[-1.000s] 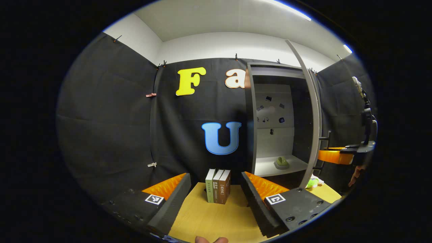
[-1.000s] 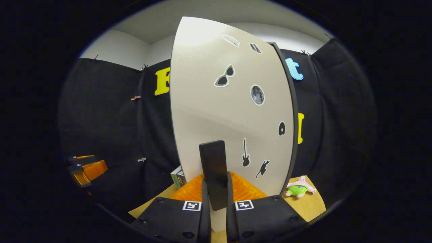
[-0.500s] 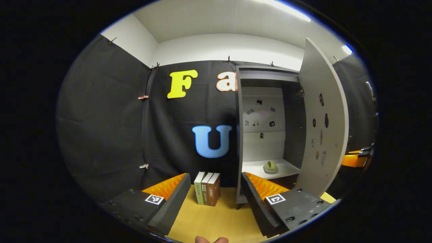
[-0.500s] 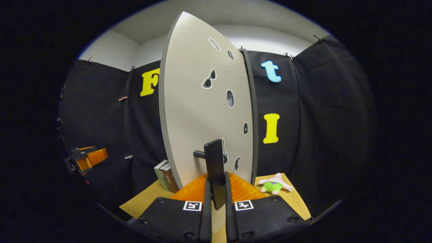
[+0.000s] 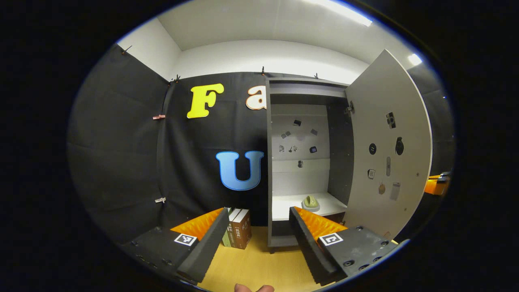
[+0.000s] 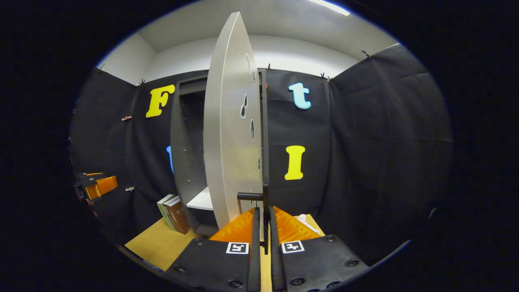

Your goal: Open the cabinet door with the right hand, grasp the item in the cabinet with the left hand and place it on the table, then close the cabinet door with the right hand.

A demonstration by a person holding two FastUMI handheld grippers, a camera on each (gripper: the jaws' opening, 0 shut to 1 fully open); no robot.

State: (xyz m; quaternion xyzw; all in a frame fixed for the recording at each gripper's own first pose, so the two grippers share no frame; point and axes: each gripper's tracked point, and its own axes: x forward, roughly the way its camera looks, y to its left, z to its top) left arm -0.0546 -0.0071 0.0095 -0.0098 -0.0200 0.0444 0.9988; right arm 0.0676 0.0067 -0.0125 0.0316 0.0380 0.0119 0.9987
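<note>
Left gripper view: left gripper (image 5: 257,237) wide apart, holding nothing, low before cabinet (image 5: 300,95); cabinet door (image 5: 387,150) swung wide, small green item (image 5: 310,202) on the shelf inside, untouched, orientation too small to tell. Right gripper view: right gripper (image 6: 262,227) clamped on door handle (image 6: 265,213), upright, long axis vertical. Opening done; grasping, placing on table (image 5: 251,267), closing left.

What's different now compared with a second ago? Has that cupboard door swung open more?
Yes. The cabinet door has swung much wider, pulled by the right gripper, which stays clamped on the handle. The left gripper stays open and has shifted to face the cabinet opening. The small green item on the shelf and the books on the table have not moved.
</note>
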